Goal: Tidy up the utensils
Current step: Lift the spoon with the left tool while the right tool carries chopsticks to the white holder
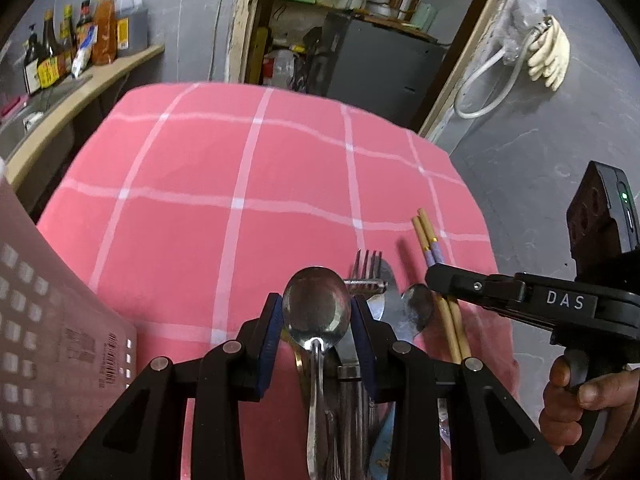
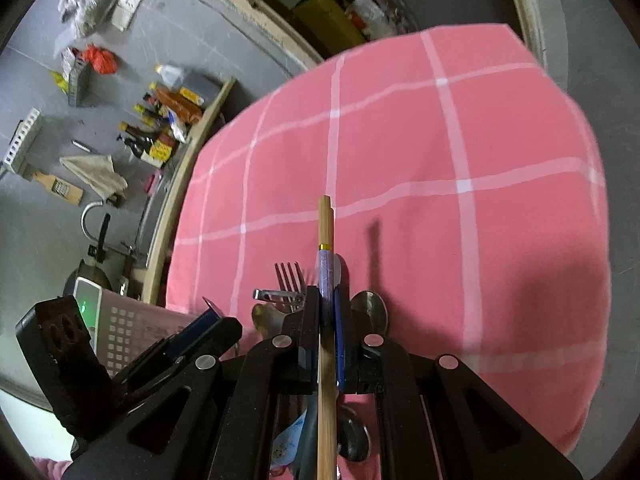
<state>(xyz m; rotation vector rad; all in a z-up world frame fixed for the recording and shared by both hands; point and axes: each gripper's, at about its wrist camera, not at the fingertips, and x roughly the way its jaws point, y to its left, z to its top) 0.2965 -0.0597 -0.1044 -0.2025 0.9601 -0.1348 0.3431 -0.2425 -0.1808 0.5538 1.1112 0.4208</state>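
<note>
My left gripper (image 1: 317, 320) is shut on a large metal spoon (image 1: 316, 304), whose bowl stands up between the blue pads, with other metal handles bunched beside it. To its right, my right gripper (image 1: 436, 276) is shut on a pair of wooden chopsticks (image 1: 424, 232) with a lilac band. In the right wrist view the chopsticks (image 2: 325, 220) run straight out between the pads of the right gripper (image 2: 328, 304). A fork (image 1: 368, 262), also seen as the fork (image 2: 288, 276), and a smaller spoon (image 1: 418, 304) lie on the pink checked cloth (image 1: 240, 168).
A pale perforated plastic basket (image 1: 44, 340) stands at the table's left, close to my left gripper (image 2: 216, 320). Bottles (image 1: 72, 48) line a side counter at the left. The cloth (image 2: 460, 140) drops off at its far and right edges. A hand (image 1: 576, 396) holds the right gripper's handle.
</note>
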